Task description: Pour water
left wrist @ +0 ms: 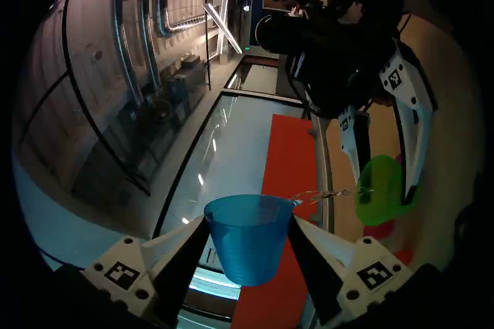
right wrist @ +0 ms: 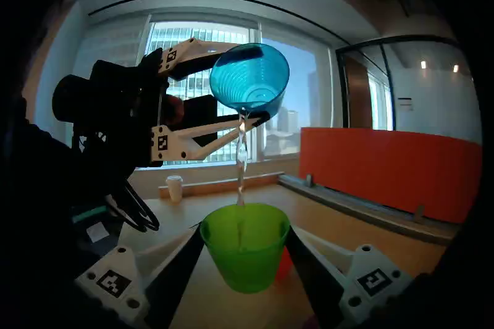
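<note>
Blue cup [right wrist: 249,79] pours (thinly) — into green cup [right wrist: 246,245]

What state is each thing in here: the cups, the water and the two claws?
Blue cup: tipped over, pouring.
Green cup: upright, catching the stream.
Water: thin stream falling from the upper cup into the lower one.
Left claw: shut on the blue cup.
Right claw: shut on the green cup.
Paper cup: upright on the table by the window.
</note>
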Tool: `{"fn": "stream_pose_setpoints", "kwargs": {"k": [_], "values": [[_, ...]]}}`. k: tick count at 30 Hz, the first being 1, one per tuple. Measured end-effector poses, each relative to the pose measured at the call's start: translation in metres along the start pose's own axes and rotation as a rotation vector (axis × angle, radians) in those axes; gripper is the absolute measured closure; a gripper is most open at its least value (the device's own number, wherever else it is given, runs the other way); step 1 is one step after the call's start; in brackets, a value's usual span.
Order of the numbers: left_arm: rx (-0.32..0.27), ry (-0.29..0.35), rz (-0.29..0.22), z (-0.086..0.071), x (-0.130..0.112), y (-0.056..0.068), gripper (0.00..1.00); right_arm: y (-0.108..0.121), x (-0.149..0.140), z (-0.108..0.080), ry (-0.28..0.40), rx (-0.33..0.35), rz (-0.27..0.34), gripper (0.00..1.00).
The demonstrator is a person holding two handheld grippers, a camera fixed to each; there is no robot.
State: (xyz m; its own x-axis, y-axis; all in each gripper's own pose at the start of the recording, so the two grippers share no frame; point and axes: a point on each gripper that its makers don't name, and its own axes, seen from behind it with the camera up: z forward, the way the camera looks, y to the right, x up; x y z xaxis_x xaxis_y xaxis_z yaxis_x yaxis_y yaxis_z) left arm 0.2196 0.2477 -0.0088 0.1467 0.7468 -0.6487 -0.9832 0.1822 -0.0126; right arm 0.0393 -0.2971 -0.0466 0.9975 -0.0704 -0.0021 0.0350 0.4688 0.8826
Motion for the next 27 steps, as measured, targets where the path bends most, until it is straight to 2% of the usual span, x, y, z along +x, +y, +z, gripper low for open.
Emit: {"fn": "stream_pose_setpoints", "kwargs": {"k": [8, 14, 27], "values": [[0.002, 0.003, 0.031, 0.0042, 0.0014, -0.0048, 0.14, 0.0014, 0.0008, -0.0001, 0.003, -0.001, -0.001, 0.08], [0.008, 0.002, 0.074, 0.0035, 0.004, -0.0089, 0.14, 0.0025, 0.0016, -0.0002, 0.006, -0.003, -0.002, 0.08], [0.008, 0.006, 0.144, -0.0002, 0.0099, -0.0105, 0.14, 0.0052, 0.0003, -0.0024, 0.006, -0.008, -0.006, 0.08]]}}
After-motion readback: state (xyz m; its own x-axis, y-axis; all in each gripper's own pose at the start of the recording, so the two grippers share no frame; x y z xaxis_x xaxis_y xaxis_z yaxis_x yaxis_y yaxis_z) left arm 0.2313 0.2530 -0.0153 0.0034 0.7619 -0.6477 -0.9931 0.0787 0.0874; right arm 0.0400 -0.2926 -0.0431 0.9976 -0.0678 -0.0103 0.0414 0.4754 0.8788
